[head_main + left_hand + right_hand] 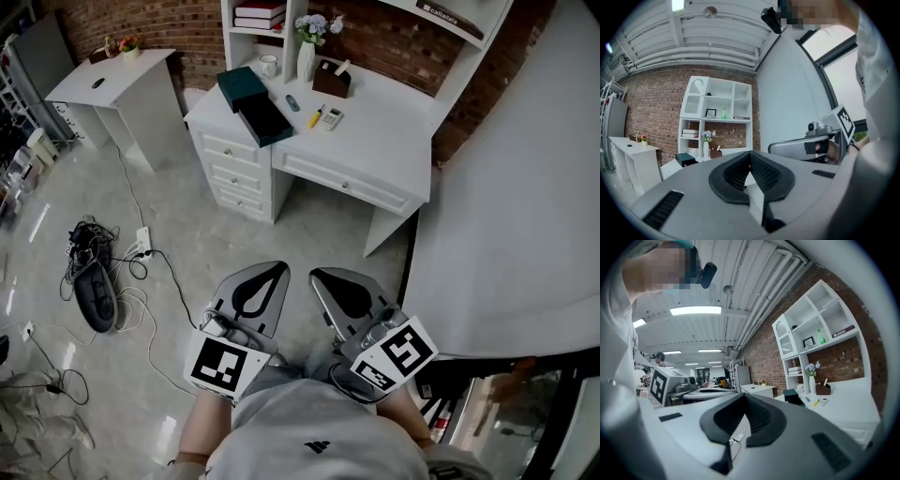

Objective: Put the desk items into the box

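While L tongs [284, 266] & R tongs [313, 273] sit closed, empty, desk [394, 112] bears 1 vase [307, 58].

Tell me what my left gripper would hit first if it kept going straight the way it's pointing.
Nothing stands close ahead of the left gripper. Beyond the floor, it would probably meet the front of the white desk, near its drawers; depth is hard to judge.
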